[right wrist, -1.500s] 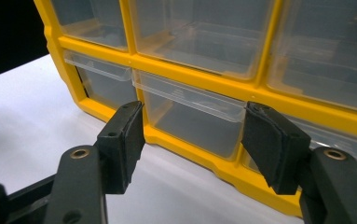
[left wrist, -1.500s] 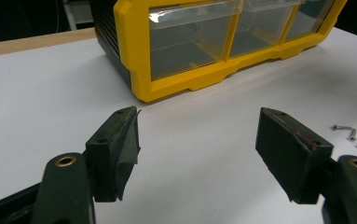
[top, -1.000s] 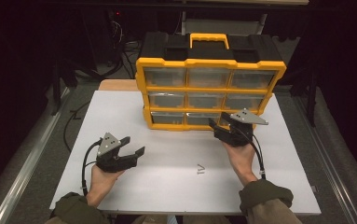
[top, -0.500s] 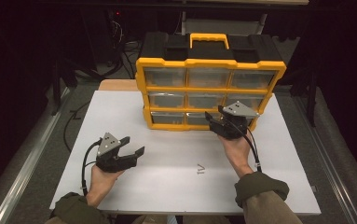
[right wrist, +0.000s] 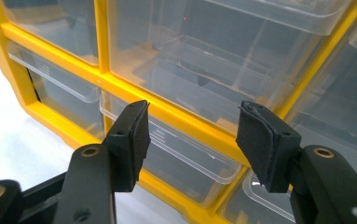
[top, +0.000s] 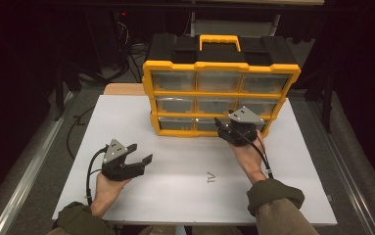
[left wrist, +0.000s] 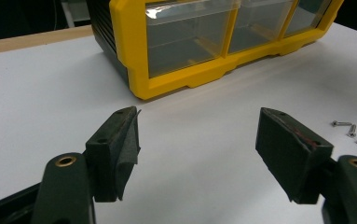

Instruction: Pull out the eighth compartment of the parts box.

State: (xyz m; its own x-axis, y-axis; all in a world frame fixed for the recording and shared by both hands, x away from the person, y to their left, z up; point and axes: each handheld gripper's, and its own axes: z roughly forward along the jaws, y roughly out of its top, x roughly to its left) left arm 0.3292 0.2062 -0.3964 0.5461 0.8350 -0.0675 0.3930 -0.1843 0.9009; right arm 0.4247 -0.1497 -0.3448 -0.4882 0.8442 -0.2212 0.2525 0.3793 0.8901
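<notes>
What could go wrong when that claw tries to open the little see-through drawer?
1. The right gripper stands open at the lip of a bottom clear drawer; the thin lip may slip out.
2. A hard pull might drag the whole yellow organizer forward, since the left gripper is off it.
3. The loose screws could be knocked off the table.
</notes>
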